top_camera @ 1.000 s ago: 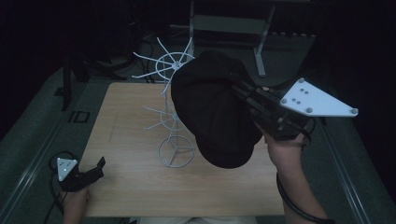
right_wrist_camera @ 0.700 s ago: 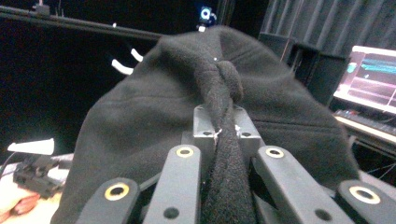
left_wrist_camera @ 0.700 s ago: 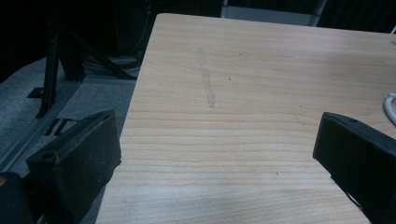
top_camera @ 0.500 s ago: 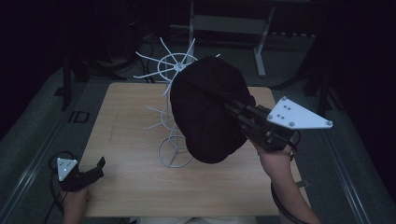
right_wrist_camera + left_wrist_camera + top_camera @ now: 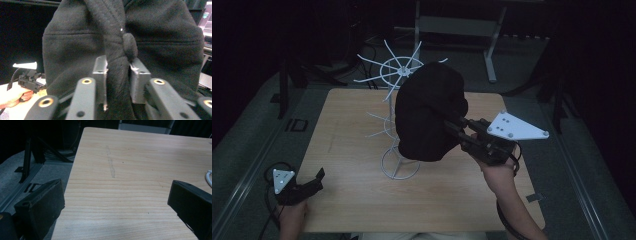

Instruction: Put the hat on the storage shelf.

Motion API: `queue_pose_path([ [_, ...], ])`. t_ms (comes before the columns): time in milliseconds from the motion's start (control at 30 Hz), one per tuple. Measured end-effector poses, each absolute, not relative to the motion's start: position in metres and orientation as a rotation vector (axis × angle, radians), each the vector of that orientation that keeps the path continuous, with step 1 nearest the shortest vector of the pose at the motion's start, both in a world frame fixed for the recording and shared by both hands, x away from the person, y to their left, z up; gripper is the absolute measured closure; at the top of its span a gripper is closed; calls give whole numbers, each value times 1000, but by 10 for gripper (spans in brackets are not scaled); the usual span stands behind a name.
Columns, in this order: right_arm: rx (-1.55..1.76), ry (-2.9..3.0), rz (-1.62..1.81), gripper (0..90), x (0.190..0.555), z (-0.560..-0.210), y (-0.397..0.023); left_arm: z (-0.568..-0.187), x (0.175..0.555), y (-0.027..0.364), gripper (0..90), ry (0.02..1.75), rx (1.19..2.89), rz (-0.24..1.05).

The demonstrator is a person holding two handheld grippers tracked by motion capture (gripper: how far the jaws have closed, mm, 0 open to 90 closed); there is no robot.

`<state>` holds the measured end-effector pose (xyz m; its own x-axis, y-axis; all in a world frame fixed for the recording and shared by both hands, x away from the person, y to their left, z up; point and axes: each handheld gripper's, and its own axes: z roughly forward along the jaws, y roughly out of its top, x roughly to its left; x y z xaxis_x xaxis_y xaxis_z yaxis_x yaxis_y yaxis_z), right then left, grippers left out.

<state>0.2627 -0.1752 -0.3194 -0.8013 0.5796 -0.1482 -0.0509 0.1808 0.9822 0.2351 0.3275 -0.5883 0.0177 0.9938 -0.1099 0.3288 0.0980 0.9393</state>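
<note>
A black cap (image 5: 429, 112) hangs in the air over the table, against the white wire rack (image 5: 399, 100). My right gripper (image 5: 452, 127) is shut on a fold of the cap's crown (image 5: 117, 72), near its top button (image 5: 130, 47). The cap hides the rack's right arms. My left gripper (image 5: 318, 176) rests open at the table's front left corner. In the left gripper view its jaws stand wide apart over bare wood (image 5: 130, 182) with nothing between them.
The wooden table (image 5: 352, 130) has its left edge right beside the left gripper. The rack's ring base (image 5: 400, 165) stands mid-table, and its spokes (image 5: 377, 75) reach out at the top. A metal stand (image 5: 452, 25) and dark floor lie beyond the table.
My right gripper has carried the cap leftward and down, closer onto the rack. The left gripper has stayed where it was.
</note>
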Motion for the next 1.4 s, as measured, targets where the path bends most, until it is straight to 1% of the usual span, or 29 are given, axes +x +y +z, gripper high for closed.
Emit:
queue_pose_path([
  [33, 497, 1956, 1678, 617, 262, -319, -178, -588, 235, 328, 15, 1469, 1384, 927],
  [100, 499, 1949, 1679, 601, 261, -318, -179, -588, 235, 328, 14, 1468, 1386, 928],
  [167, 490, 1936, 1688, 532, 258, -316, -184, -588, 235, 328, 15, 1469, 1385, 928],
  [267, 489, 1919, 1684, 468, 254, -314, -192, -588, 235, 327, 15, 1469, 1384, 927],
  [300, 500, 1903, 1688, 429, 252, -314, -199, -588, 235, 327, 15, 1468, 1383, 928],
  [333, 500, 1903, 1688, 429, 252, -314, -199, -588, 235, 327, 15, 1469, 1383, 928],
  [367, 511, 1890, 1695, 399, 251, -314, -205, -588, 235, 328, 15, 1469, 1384, 928],
  [467, 540, 1858, 1700, 351, 250, -317, -220, -588, 235, 328, 14, 1469, 1386, 928],
  [567, 590, 1863, 1658, 292, 255, -325, -233, -588, 235, 327, 15, 1470, 1384, 928],
  [600, 631, 1880, 1617, 282, 261, -334, -240, -588, 235, 327, 14, 1471, 1384, 928],
  [633, 631, 1880, 1617, 282, 261, -334, -240, -588, 235, 327, 14, 1471, 1384, 928],
  [667, 660, 1887, 1581, 259, 268, -345, -247, -588, 235, 327, 15, 1471, 1384, 929],
  [767, 702, 1881, 1553, 258, 275, -355, -255, -588, 235, 327, 14, 1471, 1387, 929],
  [800, 741, 1873, 1538, 250, 281, -365, -263, -588, 235, 327, 14, 1471, 1386, 929],
  [867, 760, 1873, 1531, 248, 284, -369, -266, -588, 235, 327, 15, 1471, 1385, 929],
  [933, 809, 1878, 1527, 216, 290, -379, -274, -588, 235, 327, 14, 1471, 1385, 929],
  [967, 833, 1882, 1509, 174, 294, -389, -279, -588, 235, 327, 15, 1471, 1385, 929],
  [1000, 833, 1882, 1509, 174, 294, -389, -279, -588, 234, 327, 15, 1471, 1385, 929],
  [1033, 859, 1898, 1504, 142, 298, -398, -284, -588, 234, 327, 15, 1471, 1385, 929],
  [1067, 859, 1898, 1504, 142, 298, -398, -284, -588, 234, 327, 15, 1470, 1385, 929],
  [1100, 891, 1908, 1476, 137, 302, -408, -288, -588, 234, 327, 15, 1470, 1384, 929],
  [1200, 914, 1919, 1441, 136, 306, -417, -290, -588, 234, 327, 15, 1470, 1387, 929],
  [1300, 942, 1941, 1377, 136, 314, -437, -292, -588, 234, 327, 15, 1471, 1385, 928],
  [1333, 953, 1965, 1353, 137, 319, -449, -294, -588, 234, 327, 15, 1470, 1386, 928],
  [1400, 957, 1968, 1342, 137, 321, -453, -294, -588, 234, 327, 14, 1470, 1385, 927],
])
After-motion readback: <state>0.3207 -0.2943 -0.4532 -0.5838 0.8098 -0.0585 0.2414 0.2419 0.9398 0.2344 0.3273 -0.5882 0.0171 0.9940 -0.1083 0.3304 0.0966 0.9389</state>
